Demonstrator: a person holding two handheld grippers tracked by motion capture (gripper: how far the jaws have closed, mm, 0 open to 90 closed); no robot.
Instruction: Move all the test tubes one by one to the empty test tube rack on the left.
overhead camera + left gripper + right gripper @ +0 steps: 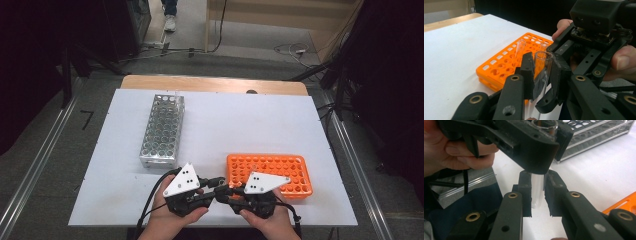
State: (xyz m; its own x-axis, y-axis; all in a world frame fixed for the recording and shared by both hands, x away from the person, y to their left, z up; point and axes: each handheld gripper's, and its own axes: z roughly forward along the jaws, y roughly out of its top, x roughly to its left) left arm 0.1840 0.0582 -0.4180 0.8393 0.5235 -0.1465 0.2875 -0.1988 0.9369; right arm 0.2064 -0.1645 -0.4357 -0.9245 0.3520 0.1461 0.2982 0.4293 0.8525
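Note:
A clear glass test tube [544,58] is held upright over the white table's front edge by both grippers at once. My left gripper [216,186] is shut on its upper part, just below the open rim, with the pads [527,72] pressing on the glass. My right gripper [537,195] is shut on the lower part of the same test tube [537,191], facing the left gripper from the right. An orange tube rack [270,172] lies just behind the right gripper, and another clear tube [520,48] stands in it. A silver metal rack [162,130] sits at the middle left.
The white board [225,115] covers a wooden table [215,84]. Metal rails run along the floor on both sides, and cables lie on the floor behind the table. A person's foot [170,22] stands far back. Dark equipment flanks both sides.

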